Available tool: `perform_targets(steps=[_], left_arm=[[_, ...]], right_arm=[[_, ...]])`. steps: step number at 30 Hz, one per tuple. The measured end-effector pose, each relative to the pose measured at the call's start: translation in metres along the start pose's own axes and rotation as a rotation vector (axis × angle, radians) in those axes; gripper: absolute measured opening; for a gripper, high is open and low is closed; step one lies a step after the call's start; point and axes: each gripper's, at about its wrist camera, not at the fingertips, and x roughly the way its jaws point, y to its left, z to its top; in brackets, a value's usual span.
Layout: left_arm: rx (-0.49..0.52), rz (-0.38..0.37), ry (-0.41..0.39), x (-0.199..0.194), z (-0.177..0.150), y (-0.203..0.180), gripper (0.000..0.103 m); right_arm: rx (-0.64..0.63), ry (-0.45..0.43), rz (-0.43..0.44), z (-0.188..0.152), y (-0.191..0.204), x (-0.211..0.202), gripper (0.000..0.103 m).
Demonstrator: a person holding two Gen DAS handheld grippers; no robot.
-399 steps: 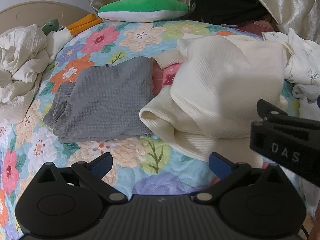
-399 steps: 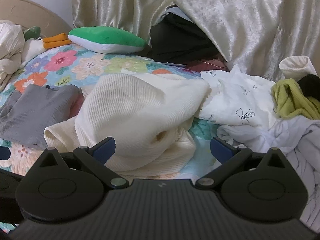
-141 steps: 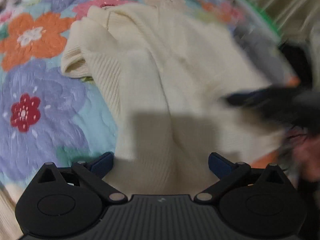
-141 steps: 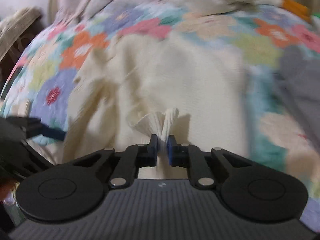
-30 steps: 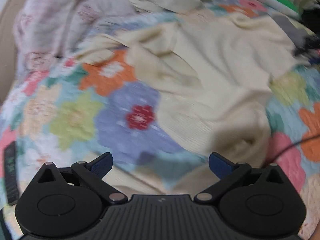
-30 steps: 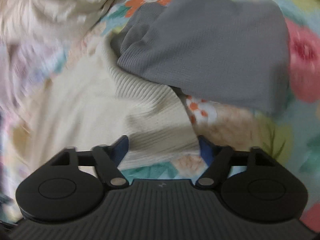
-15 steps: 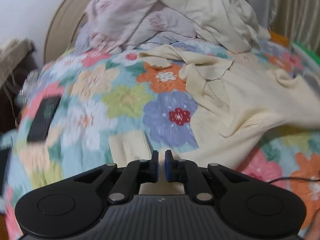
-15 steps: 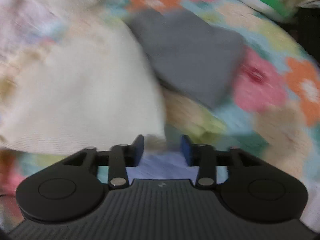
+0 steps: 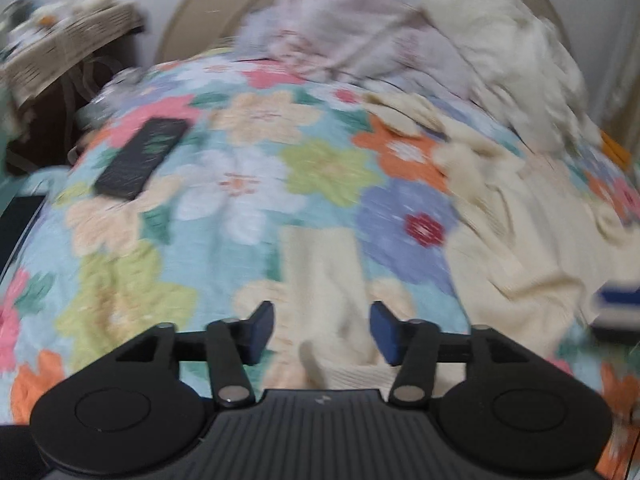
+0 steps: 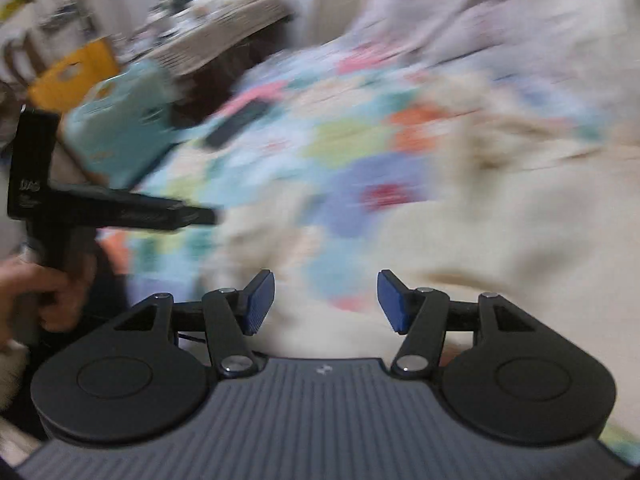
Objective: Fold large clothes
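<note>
Both grippers are spread wide and holding nothing. Your left gripper has a sleeve of the cream sweater lying between its 2 pads, with the body spread off to its right on the floral quilt. Your right gripper hovers over the same sweater, everything ahead blurry.

a floral quilt was spread over the bed, and a dark flat remote-like object was laid on it near the left edge. a heap of pale bedding was piled against a beige headboard. a cluttered side table was seen beside the bed.
</note>
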Motion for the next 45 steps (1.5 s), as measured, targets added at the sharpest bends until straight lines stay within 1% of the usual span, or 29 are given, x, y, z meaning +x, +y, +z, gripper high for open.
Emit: perform_targets(steps=[3, 5, 7, 8, 9, 11, 14, 16, 17, 18, 19, 20, 21, 22, 23, 24, 25, 27, 28, 29, 32, 34, 36, 37, 39, 41, 43, 44, 45], left_arm=[[-0.114, 0.008, -0.017, -0.003, 0.003, 0.025, 0.068], [-0.165, 0.005, -0.024, -0.003, 0.006, 0.041, 0.069], [-0.202, -0.011, -0.019, -0.001, 0.008, 0.053, 0.069], [-0.210, -0.017, -0.019, -0.001, 0.009, 0.055, 0.069], [-0.217, -0.024, -0.020, 0.000, 0.009, 0.057, 0.069], [-0.224, -0.038, -0.028, -0.001, 0.011, 0.060, 0.069], [-0.194, -0.060, -0.073, -0.008, 0.016, 0.056, 0.069], [-0.141, -0.060, -0.096, -0.009, 0.022, 0.043, 0.070], [-0.112, -0.062, -0.101, -0.009, 0.026, 0.035, 0.071], [-0.084, -0.069, -0.102, -0.006, 0.031, 0.027, 0.072], [-0.055, -0.083, -0.103, -0.003, 0.036, 0.018, 0.075], [-0.024, -0.098, -0.097, 0.002, 0.040, 0.008, 0.076], [0.009, -0.115, -0.084, 0.008, 0.044, -0.004, 0.077], [0.048, -0.142, -0.065, 0.015, 0.048, -0.018, 0.081], [0.089, -0.177, -0.039, 0.023, 0.049, -0.035, 0.082], [0.128, -0.206, -0.011, 0.032, 0.049, -0.050, 0.084], [0.176, -0.233, 0.024, 0.041, 0.048, -0.063, 0.089], [0.272, -0.286, 0.092, 0.059, 0.045, -0.091, 0.095], [0.302, -0.304, 0.125, 0.068, 0.044, -0.101, 0.095], [0.307, -0.310, 0.158, 0.076, 0.041, -0.106, 0.095], [0.309, -0.332, 0.258, 0.102, 0.035, -0.120, 0.097], [0.256, -0.356, 0.321, 0.115, 0.031, -0.118, 0.097], [0.197, -0.366, 0.318, 0.122, 0.025, -0.113, 0.101], [0.189, -0.368, 0.307, 0.123, 0.022, -0.113, 0.103], [0.272, -0.358, 0.275, 0.122, 0.015, -0.125, 0.103], [0.380, -0.345, 0.267, 0.123, 0.008, -0.140, 0.103], [0.471, -0.336, 0.253, 0.128, 0.002, -0.155, 0.103], [0.496, -0.328, 0.242, 0.132, 0.001, -0.161, 0.101], [0.496, -0.315, 0.226, 0.137, 0.002, -0.165, 0.098]], right_arm=[[-0.086, 0.058, 0.041, 0.006, 0.023, 0.047, 0.057], [-0.164, 0.133, 0.035, 0.003, 0.036, 0.076, 0.055], [-0.201, 0.225, 0.010, 0.001, 0.032, 0.099, 0.015], [-0.172, 0.251, 0.020, 0.003, 0.027, 0.104, 0.006], [-0.115, 0.229, 0.054, 0.009, 0.017, 0.096, 0.006], [0.003, 0.142, 0.135, 0.027, -0.007, 0.070, 0.005], [0.149, -0.063, 0.236, 0.060, -0.055, 0.014, 0.006], [0.282, -0.206, 0.250, 0.076, -0.103, -0.022, 0.006], [0.353, -0.261, 0.224, 0.079, -0.129, -0.031, 0.007], [0.407, -0.300, 0.192, 0.082, -0.149, -0.036, 0.010], [0.437, -0.310, 0.112, 0.081, -0.170, -0.035, 0.011], [0.465, -0.311, -0.001, 0.078, -0.197, -0.034, 0.018], [0.486, -0.303, -0.079, 0.076, -0.213, -0.031, 0.038], [0.516, -0.274, -0.135, 0.071, -0.222, -0.028, 0.045], [0.553, -0.237, -0.191, 0.063, -0.232, -0.026, 0.049], [0.589, -0.200, -0.247, 0.055, -0.242, -0.024, 0.049], [0.610, -0.181, -0.253, 0.039, -0.245, -0.028, 0.049], [0.585, -0.165, -0.226, 0.013, -0.237, -0.040, 0.060], [0.549, -0.147, -0.248, -0.004, -0.226, -0.048, 0.061], [0.493, -0.124, -0.274, -0.023, -0.213, -0.058, 0.061], [0.285, -0.045, -0.321, -0.058, -0.179, -0.067, 0.062], [0.138, 0.010, -0.347, -0.063, -0.154, -0.061, 0.064], [-0.004, 0.061, -0.360, -0.067, -0.132, -0.049, 0.065], [-0.084, 0.074, -0.384, -0.067, -0.119, -0.039, 0.065], [-0.202, 0.079, -0.452, -0.066, -0.105, -0.023, 0.066], [-0.206, 0.073, -0.474, -0.061, -0.105, -0.010, 0.066], [-0.160, 0.056, -0.451, -0.054, -0.113, 0.006, 0.066], [-0.138, 0.045, -0.435, -0.050, -0.115, 0.011, 0.062], [-0.103, 0.039, -0.406, -0.045, -0.120, 0.016, 0.030]])
